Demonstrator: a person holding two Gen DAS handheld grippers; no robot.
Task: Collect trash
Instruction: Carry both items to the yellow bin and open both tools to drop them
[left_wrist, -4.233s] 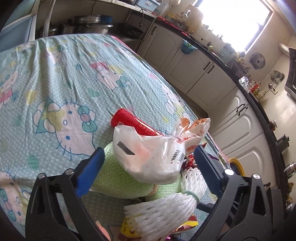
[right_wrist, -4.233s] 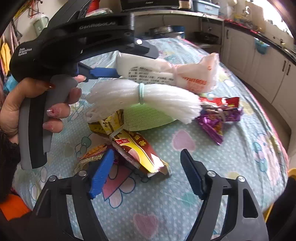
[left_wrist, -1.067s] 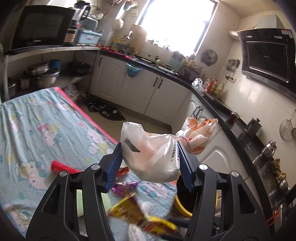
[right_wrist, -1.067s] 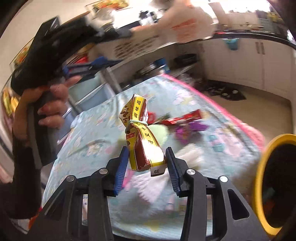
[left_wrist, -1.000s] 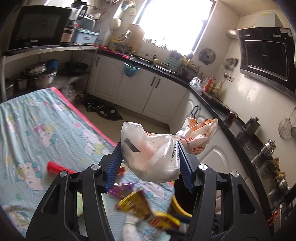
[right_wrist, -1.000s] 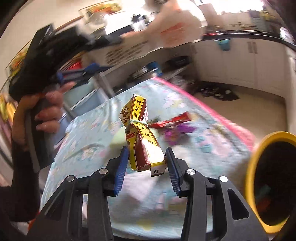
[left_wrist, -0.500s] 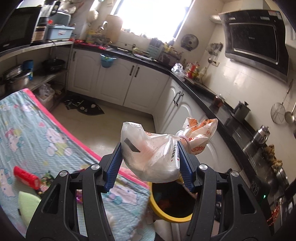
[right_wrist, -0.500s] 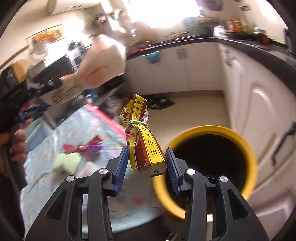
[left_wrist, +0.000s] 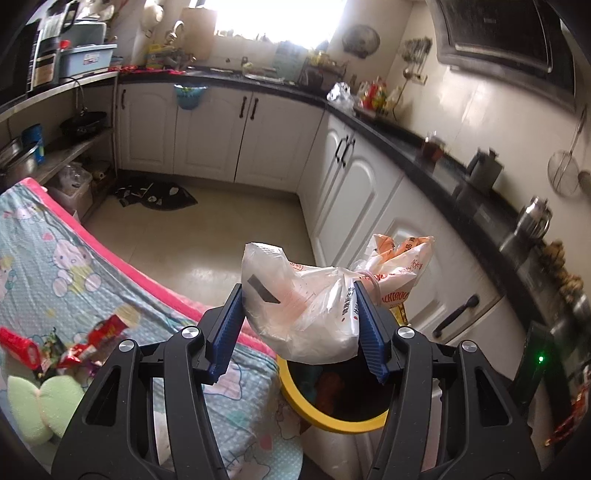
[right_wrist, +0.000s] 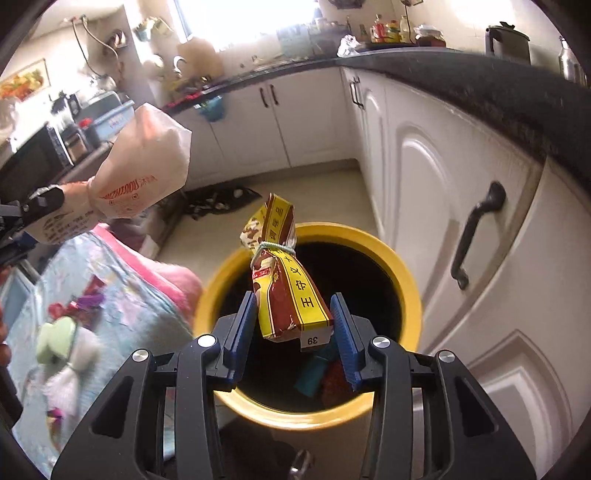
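Note:
My left gripper (left_wrist: 299, 328) is shut on a tied white plastic bag (left_wrist: 314, 314) with orange print and holds it just above the near rim of a yellow trash bin (left_wrist: 332, 421). My right gripper (right_wrist: 293, 332) is shut on a yellow and brown snack packet (right_wrist: 288, 291) tied with a green band, held over the mouth of the yellow bin (right_wrist: 410, 288). The white bag also shows at the left of the right wrist view (right_wrist: 140, 184). Some trash lies inside the bin.
A table with a blue cartoon cloth (left_wrist: 74, 273) stands left of the bin, with red wrappers (left_wrist: 92, 343), a green foam net (left_wrist: 40, 402) and a white foam net (right_wrist: 66, 373) on it. White cabinets (right_wrist: 443, 206) stand close behind the bin.
Both grippers have carried their loads off the table and over to the yellow bin. The bin now sits directly under the snack packet and the white bag.

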